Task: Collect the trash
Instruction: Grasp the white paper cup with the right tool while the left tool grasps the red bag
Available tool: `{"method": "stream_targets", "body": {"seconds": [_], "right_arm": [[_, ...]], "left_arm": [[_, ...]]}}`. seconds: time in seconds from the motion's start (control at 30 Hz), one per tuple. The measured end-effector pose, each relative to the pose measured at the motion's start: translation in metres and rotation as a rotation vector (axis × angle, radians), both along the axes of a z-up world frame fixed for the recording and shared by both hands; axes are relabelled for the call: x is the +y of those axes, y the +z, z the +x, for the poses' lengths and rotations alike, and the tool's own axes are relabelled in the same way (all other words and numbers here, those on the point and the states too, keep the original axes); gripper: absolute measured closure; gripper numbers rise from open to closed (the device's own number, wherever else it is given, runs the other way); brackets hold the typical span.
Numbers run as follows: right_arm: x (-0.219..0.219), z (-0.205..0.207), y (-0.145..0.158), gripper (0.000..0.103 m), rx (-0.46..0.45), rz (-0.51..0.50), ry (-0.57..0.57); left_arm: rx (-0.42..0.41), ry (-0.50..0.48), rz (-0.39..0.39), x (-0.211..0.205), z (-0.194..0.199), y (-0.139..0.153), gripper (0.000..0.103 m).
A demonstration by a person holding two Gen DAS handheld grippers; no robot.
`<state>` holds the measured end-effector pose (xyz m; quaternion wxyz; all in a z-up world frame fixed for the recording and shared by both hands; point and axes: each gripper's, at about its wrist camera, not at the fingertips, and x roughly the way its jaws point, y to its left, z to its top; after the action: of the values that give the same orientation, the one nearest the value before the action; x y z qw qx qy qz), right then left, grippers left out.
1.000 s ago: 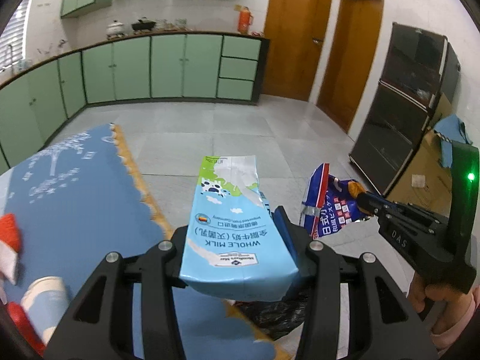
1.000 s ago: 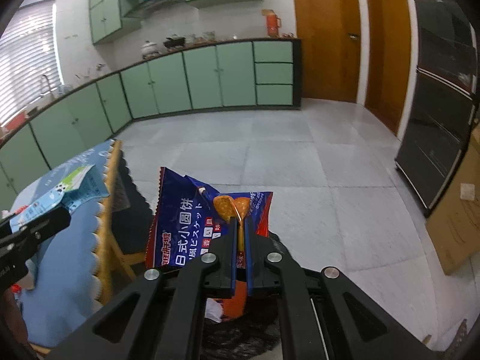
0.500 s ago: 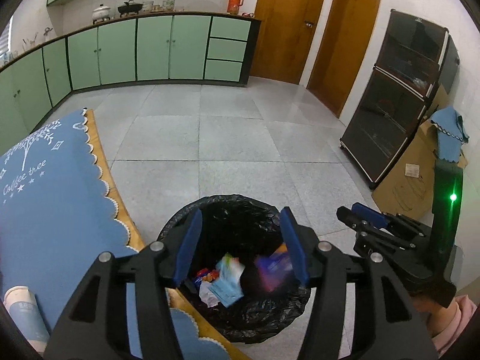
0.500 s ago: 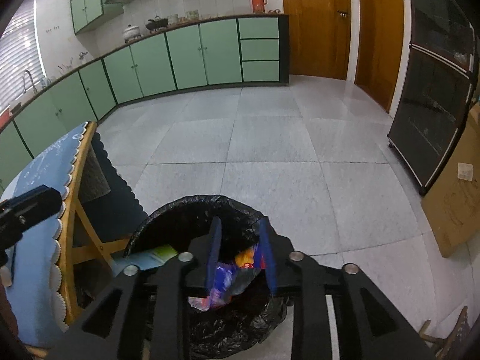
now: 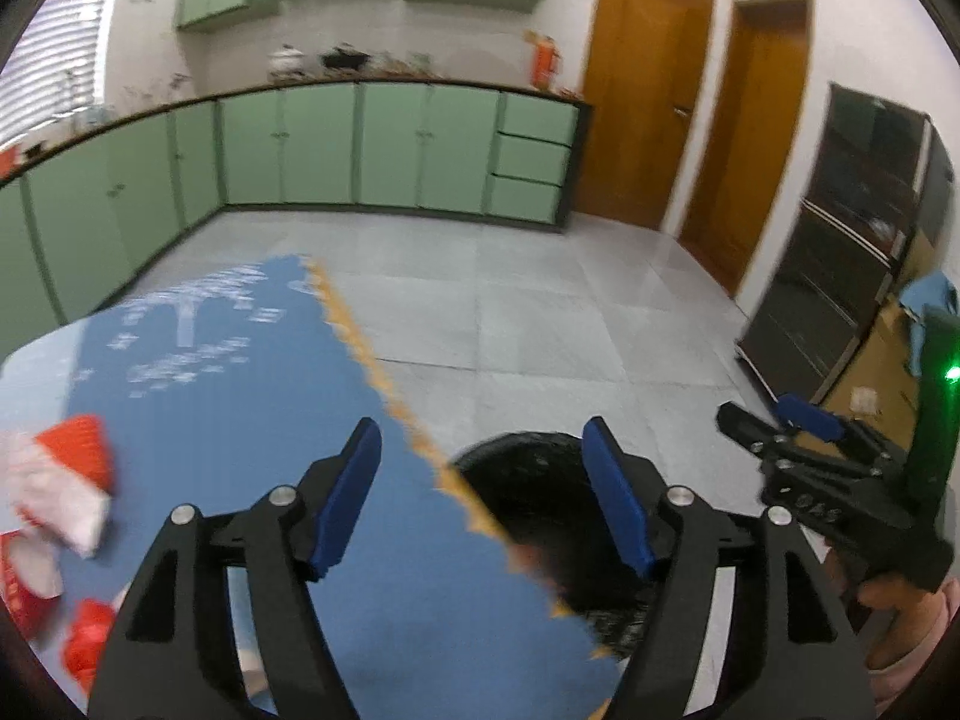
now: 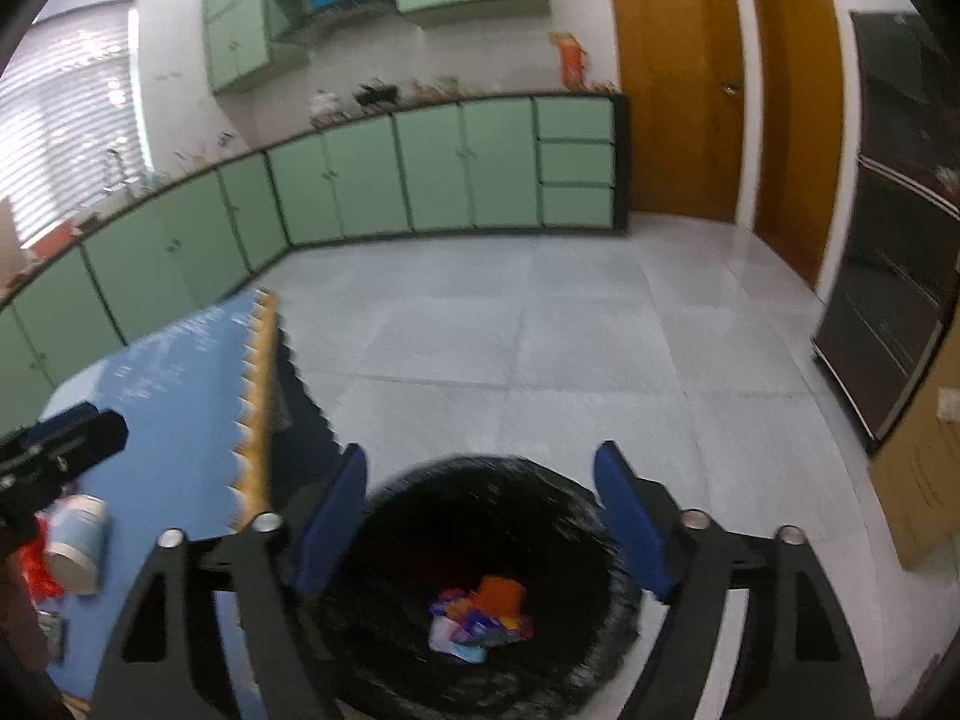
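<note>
Both tongs were wide open and held nothing. The left tongs (image 5: 480,495) hung over the edge of the blue bench (image 5: 228,396), and the right tongs (image 6: 480,516) hung over the black bin (image 6: 384,540) on the floor. Wrappers (image 6: 480,618) lay inside the bin. More trash (image 5: 66,480) waited on the bench, so the left tongs should probably reach there slowly next. Only the right view showed inside the bin and a paper cup (image 6: 75,543).
</note>
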<state>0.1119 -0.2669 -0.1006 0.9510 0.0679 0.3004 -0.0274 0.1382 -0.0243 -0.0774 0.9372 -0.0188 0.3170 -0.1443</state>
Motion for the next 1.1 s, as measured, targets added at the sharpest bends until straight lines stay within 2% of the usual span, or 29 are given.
{"method": "stream_targets", "body": {"seconds": [0.07, 0.13, 0.27, 0.47, 0.6, 0.8, 1.1], "right_arm": [[0.019, -0.001, 0.012, 0.013, -0.033, 0.019, 0.044], [0.039, -0.002, 0.02, 0.011, -0.057, 0.036, 0.097], [0.083, -0.005, 0.027, 0.01, -0.079, 0.044, 0.215], [0.143, -0.009, 0.017, 0.01, -0.073, 0.081, 0.339], [0.181, -0.014, 0.008, 0.01, -0.056, 0.081, 0.41], [0.229, -0.024, -0.008, 0.01, -0.035, 0.028, 0.492], [0.265, -0.027, -0.034, 0.011, 0.046, -0.016, 0.527]], "left_arm": [[-0.015, 0.057, 0.005, 0.023, -0.009, 0.007, 0.029], [-0.025, 0.119, 0.022, 0.046, -0.02, 0.011, 0.027], [-0.031, 0.234, 0.067, 0.093, -0.044, 0.011, 0.026], [0.01, 0.376, 0.097, 0.156, -0.073, -0.004, 0.025], [0.022, 0.417, 0.094, 0.176, -0.087, -0.012, 0.025], [0.04, 0.447, 0.06, 0.202, -0.098, -0.024, 0.025], [0.055, 0.455, 0.039, 0.214, -0.108, -0.034, 0.025]]}}
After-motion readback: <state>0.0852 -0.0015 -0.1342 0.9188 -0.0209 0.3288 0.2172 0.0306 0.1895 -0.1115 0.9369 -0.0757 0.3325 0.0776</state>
